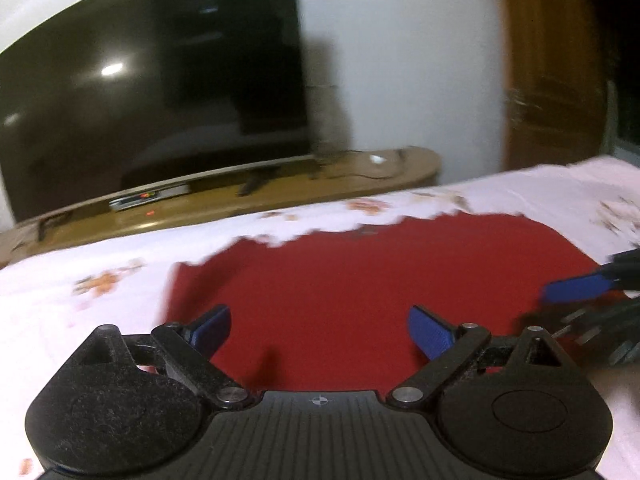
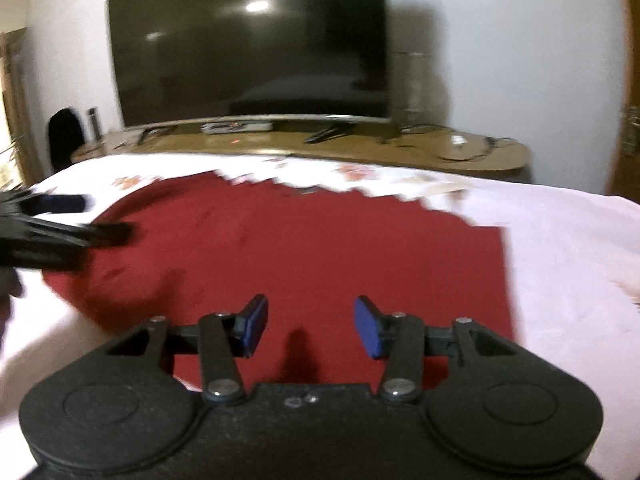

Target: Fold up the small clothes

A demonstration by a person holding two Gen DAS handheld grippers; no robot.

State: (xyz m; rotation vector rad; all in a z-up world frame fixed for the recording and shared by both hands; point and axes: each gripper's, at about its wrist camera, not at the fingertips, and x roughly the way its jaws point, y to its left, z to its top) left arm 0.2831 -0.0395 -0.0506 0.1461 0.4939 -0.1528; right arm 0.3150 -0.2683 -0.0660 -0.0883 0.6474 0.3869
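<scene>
A dark red garment [image 1: 360, 280] lies flat on a white flowered bedsheet [image 1: 80, 300]; the right wrist view shows the same red garment [image 2: 300, 248] with a straight right edge. My left gripper [image 1: 319, 330] hovers over its near edge, blue pads wide apart with nothing between them. My right gripper [image 2: 311, 326] hangs above the garment's near edge, its blue pads apart and empty. Each gripper shows in the other's view: the right gripper [image 1: 580, 288] at the garment's right side, the left gripper [image 2: 80, 220] at its left side, both blurred.
Beyond the bed stands a long wooden TV stand [image 2: 360, 148] with a large dark television [image 2: 248, 48], a set-top box [image 2: 236, 127] and cables. A wooden door [image 1: 556, 60] is at the right. The white sheet [image 2: 568, 260] stretches right of the garment.
</scene>
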